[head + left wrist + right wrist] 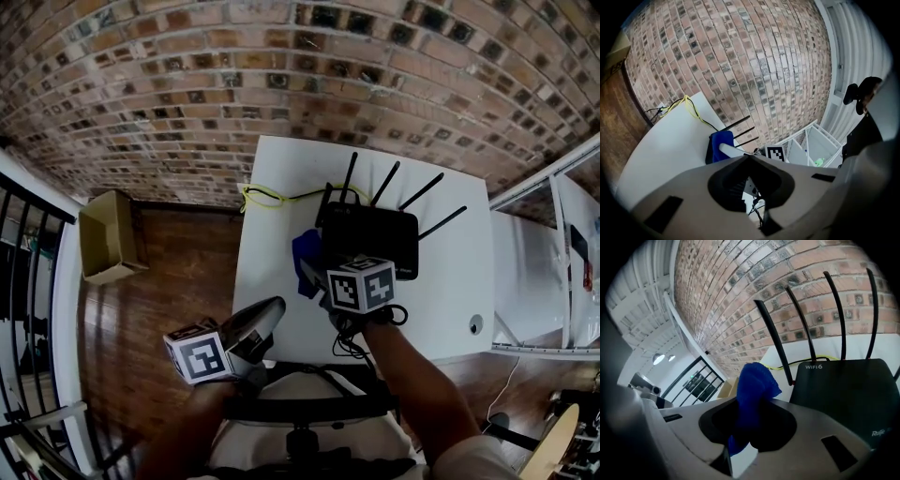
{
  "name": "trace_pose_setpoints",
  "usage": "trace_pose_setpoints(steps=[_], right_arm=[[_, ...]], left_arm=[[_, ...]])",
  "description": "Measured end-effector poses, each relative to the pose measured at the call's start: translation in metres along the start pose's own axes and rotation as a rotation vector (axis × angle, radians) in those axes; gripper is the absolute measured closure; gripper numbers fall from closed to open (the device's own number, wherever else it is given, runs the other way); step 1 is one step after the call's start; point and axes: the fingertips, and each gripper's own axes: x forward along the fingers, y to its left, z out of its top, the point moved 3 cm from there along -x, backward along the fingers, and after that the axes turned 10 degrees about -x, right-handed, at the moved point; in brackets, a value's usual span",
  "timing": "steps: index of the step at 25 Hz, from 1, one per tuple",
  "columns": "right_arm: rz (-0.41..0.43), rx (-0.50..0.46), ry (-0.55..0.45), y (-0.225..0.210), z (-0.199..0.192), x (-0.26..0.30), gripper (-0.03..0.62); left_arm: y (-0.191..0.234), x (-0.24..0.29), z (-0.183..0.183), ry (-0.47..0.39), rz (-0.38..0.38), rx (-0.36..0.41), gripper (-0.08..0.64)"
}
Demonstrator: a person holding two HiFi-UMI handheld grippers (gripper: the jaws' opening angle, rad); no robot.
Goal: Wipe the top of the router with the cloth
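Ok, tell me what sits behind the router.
Its four antennas, a yellow cable on the white table, then the brick wall. The router covers where that cable ends.

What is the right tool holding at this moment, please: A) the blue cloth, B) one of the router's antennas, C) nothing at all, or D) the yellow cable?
A: in the right gripper view, the blue cloth stands pinched between the jaws of the right tool, just to the left of the black router.
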Motion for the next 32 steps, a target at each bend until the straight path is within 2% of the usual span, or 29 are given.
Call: trace_pose_setpoints(steps=[10, 13, 17, 24, 28, 32], right_arm=[[0.076, 0.108, -0.245, 0.009, 0.032, -0.062, 0.482], [0.042, 0.105, -0.275, 0.006, 0.033, -0.082, 0.48], [0.01, 0.109, -0.297, 0.007, 0.031, -0.105, 0.479], [-0.088, 0.092, -0.296, 0.012, 0.017, -0.136, 0.479], [-0.15, 0.081, -0.326, 0.007, 0.009, -0.158, 0.479], [-0.16, 0.102, -0.364, 0.003, 0.006, -0.185, 0.479]], left_arm=[[-0.004, 0.008, -0.016, 0.02, -0.025, 0.0, 0.555], [0.011, 0.003, -0.021, 0.009, -0.059, 0.009, 0.555], [-0.013, 0.004, -0.019, -0.006, -0.047, 0.007, 0.555], [-0.041, 0.002, -0.023, -0.004, -0.108, -0.006, 0.555], [-0.038, 0.007, -0.031, 0.012, -0.109, -0.009, 0.555], [-0.044, 0.011, -0.041, 0.009, -0.101, 0.002, 0.555]])
